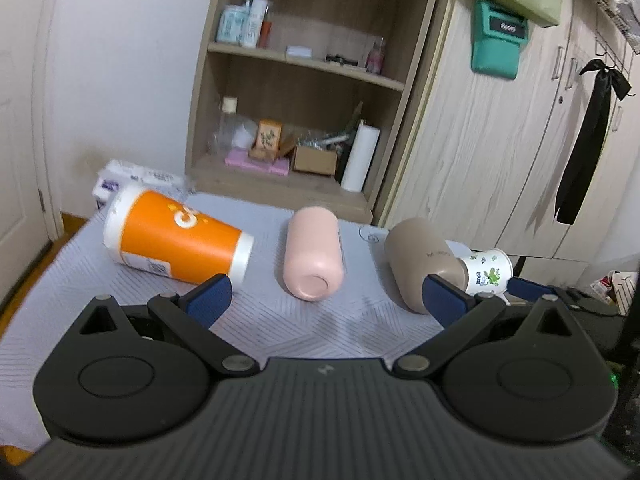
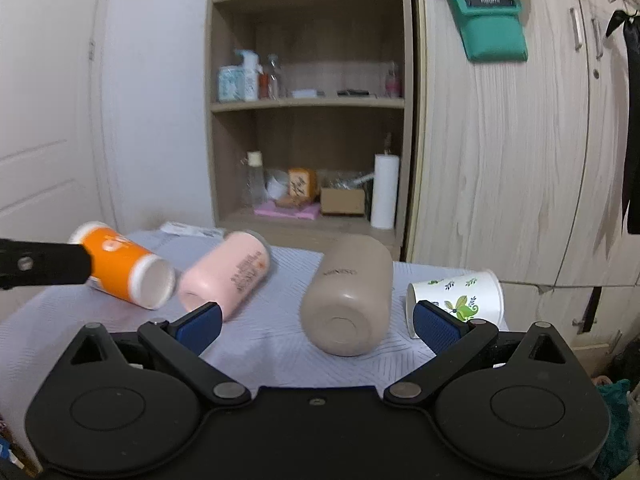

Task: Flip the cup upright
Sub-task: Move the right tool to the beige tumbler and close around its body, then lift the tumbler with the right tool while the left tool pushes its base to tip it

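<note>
Several cups lie on their sides on a table with a grey-lilac cloth (image 1: pixel 320 332). From left to right: an orange paper cup (image 1: pixel 176 240) (image 2: pixel 124 270), a pink tumbler (image 1: pixel 314 256) (image 2: pixel 224 276), a taupe tumbler (image 1: pixel 424 264) (image 2: pixel 348 296) and a white paper cup with green leaf print (image 1: pixel 488 270) (image 2: pixel 456 296). My left gripper (image 1: pixel 326 298) is open and empty, just short of the pink tumbler. My right gripper (image 2: pixel 318 324) is open and empty, with the taupe tumbler's base between its fingers' line. The left gripper's arm shows at the left edge of the right wrist view (image 2: pixel 40 268).
A wooden shelf unit (image 1: pixel 312 92) with bottles, a box and a paper roll stands behind the table. A wardrobe (image 1: pixel 500 140) with a teal holder and a black ribbon stands at the right. A tissue pack (image 1: pixel 136 180) lies at the table's far left.
</note>
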`<act>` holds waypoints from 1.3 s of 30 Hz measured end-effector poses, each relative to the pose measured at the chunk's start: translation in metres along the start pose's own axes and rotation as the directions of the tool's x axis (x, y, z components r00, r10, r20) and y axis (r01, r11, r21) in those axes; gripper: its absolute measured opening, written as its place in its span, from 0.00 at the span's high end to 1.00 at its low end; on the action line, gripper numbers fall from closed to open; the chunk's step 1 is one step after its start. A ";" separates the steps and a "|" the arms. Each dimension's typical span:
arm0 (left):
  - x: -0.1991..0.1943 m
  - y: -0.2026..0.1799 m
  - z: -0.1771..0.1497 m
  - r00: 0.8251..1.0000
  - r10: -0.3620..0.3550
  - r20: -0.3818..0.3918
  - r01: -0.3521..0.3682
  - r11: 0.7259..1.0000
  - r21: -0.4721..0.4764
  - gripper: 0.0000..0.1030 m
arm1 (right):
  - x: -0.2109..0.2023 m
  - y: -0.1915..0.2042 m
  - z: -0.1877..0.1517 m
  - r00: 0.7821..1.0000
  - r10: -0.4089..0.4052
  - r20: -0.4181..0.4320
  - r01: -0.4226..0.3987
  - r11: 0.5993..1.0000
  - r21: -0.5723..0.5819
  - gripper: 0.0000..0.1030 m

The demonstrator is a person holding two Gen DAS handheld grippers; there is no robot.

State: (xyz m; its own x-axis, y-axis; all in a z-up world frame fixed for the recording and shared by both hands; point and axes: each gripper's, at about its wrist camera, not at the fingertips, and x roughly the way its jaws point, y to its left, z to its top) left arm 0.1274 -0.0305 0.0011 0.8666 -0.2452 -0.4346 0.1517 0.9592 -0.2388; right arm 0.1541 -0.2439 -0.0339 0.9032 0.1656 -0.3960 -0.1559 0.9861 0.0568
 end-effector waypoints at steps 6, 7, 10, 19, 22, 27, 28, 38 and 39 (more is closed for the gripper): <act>0.022 0.015 -0.004 0.999 -0.043 -0.012 0.042 0.996 -0.085 0.00 | 0.036 -0.010 0.000 0.998 -0.028 -0.054 0.030 0.999 0.045 0.00; 0.025 0.017 -0.006 0.999 -0.040 -0.015 0.039 0.994 -0.100 0.00 | 0.043 -0.011 0.000 0.997 -0.028 -0.067 0.031 0.998 0.056 0.00; 0.034 0.025 -0.011 0.998 -0.063 -0.031 0.058 0.987 -0.150 0.01 | 0.055 -0.010 -0.002 0.994 -0.035 -0.105 0.043 0.996 0.075 0.01; 0.040 0.023 -0.008 0.996 -0.076 -0.053 0.067 0.987 -0.148 0.01 | 0.074 -0.010 0.000 0.990 -0.053 -0.128 0.065 0.994 0.091 0.12; 0.042 0.020 -0.006 0.994 -0.090 -0.068 0.080 0.988 -0.135 0.01 | 0.079 -0.013 -0.001 0.988 -0.058 -0.142 0.073 0.992 0.106 0.20; 0.048 0.017 -0.005 0.989 -0.118 -0.095 0.104 0.985 -0.139 0.01 | 0.074 -0.014 -0.003 0.989 -0.048 -0.142 0.065 0.991 0.118 0.20; 0.049 0.017 -0.005 0.987 -0.124 -0.101 0.109 0.984 -0.142 0.01 | 0.072 -0.013 -0.003 0.988 -0.043 -0.146 0.060 0.991 0.119 0.20; 0.047 0.013 -0.011 0.977 -0.159 -0.139 0.135 0.976 -0.169 0.00 | 0.041 -0.003 -0.013 0.985 0.003 -0.172 0.019 0.992 0.128 0.20; 0.046 0.012 -0.012 0.976 -0.163 -0.144 0.138 0.976 -0.169 0.00 | 0.037 -0.001 -0.015 0.984 0.008 -0.177 0.013 0.993 0.120 0.20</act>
State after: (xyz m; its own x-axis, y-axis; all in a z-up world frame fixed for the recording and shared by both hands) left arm 0.1636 -0.0316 -0.0327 0.7527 -0.4162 -0.5101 0.1873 0.8782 -0.4401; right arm 0.1816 -0.2392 -0.0619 0.8167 0.1694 -0.5516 -0.0949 0.9823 0.1613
